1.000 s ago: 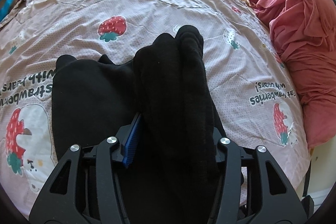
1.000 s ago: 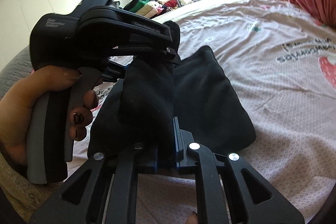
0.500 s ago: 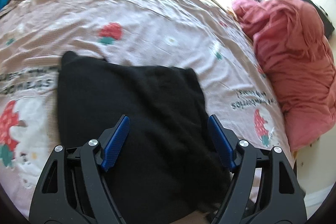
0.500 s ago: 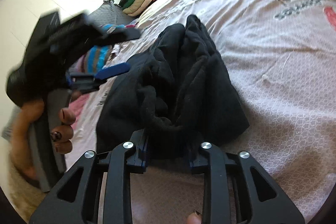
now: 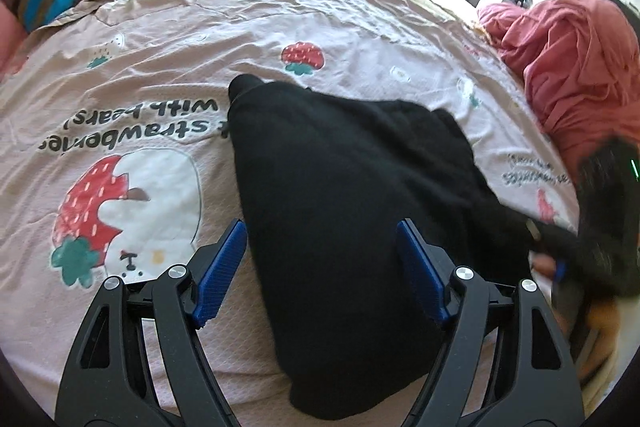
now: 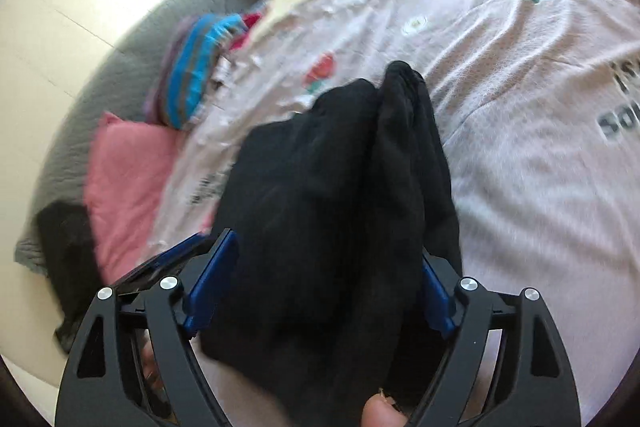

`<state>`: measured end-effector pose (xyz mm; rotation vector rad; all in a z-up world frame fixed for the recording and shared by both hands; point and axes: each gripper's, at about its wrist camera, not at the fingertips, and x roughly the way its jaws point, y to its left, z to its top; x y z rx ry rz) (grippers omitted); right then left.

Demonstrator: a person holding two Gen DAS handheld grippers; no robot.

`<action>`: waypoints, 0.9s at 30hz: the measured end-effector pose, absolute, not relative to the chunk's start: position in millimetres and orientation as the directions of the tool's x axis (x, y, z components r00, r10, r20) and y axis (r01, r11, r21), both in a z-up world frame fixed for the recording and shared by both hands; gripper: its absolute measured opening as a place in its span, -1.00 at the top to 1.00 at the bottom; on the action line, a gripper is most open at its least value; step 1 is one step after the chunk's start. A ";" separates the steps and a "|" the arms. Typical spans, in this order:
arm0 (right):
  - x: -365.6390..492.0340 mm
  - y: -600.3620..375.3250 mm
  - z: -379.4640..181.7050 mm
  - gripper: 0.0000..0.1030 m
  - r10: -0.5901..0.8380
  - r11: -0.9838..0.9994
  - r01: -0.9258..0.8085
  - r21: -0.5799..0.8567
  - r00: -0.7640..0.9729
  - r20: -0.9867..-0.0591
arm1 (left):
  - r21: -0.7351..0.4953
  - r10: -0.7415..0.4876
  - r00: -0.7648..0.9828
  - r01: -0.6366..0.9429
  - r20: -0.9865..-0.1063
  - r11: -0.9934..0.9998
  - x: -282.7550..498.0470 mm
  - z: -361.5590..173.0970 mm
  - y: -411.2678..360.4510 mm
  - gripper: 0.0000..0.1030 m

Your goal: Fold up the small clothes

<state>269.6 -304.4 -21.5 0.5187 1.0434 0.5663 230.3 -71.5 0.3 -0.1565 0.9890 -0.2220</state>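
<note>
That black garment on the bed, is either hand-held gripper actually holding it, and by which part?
Neither holds it. The left hand-held gripper is open above the black garment, which lies on the bed. The right hand-held gripper is open too, its pads apart around the bunched edge.

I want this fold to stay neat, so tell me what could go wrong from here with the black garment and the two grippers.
1. The right gripper is open around the black garment; its bunched ridge may slump and undo the fold.
2. The left gripper hangs open over the cloth; closing here might pinch several layers.
3. The right-wrist view is blurred by motion, so a fast move may drag the cloth across the bedsheet.
</note>
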 end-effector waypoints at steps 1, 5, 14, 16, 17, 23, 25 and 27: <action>276.0 -300.9 -23.7 -0.16 0.640 0.759 -0.191 0.622 0.392 -0.661 | -0.228 -0.253 0.528 0.113 -0.811 0.967 230.0 -1.2 -70.5 -0.34; 278.3 -298.5 -16.2 0.63 0.642 0.762 -0.256 0.595 0.424 -0.639 | -0.229 -0.260 0.527 0.124 -0.809 0.965 224.5 -3.0 -70.8 -0.34; 271.2 -316.0 -38.1 0.33 0.533 0.844 -0.236 0.482 0.477 -0.699 | -0.232 -0.277 0.516 0.151 -0.811 0.961 212.8 -12.5 -79.2 -0.47; 263.6 -319.3 -34.8 0.20 0.500 0.864 -0.229 0.449 0.507 -0.702 | -0.242 -0.282 0.517 0.144 -0.808 0.959 210.5 -13.1 -76.6 -0.49; 258.4 -319.1 -31.8 0.19 0.480 0.875 -0.230 0.426 0.525 -0.703 | -0.244 -0.283 0.518 0.144 -0.807 0.959 209.5 -12.6 -75.9 -0.49; 231.9 -316.9 -15.8 0.04 0.377 0.926 -0.228 0.301 0.603 -0.703 | -0.232 -0.274 0.529 0.147 -0.803 0.962 203.1 -9.1 -76.0 -0.50; 225.3 -317.0 -11.1 -0.01 0.351 0.936 -0.222 0.272 0.624 -0.698 | -0.232 -0.274 0.532 0.145 -0.801 0.962 200.9 -8.4 -75.2 -0.50; 218.1 -317.8 -4.5 -0.20 0.332 0.943 -0.215 0.253 0.647 -0.686 | -0.232 -0.273 0.536 0.145 -0.799 0.962 197.6 -6.5 -74.1 -0.50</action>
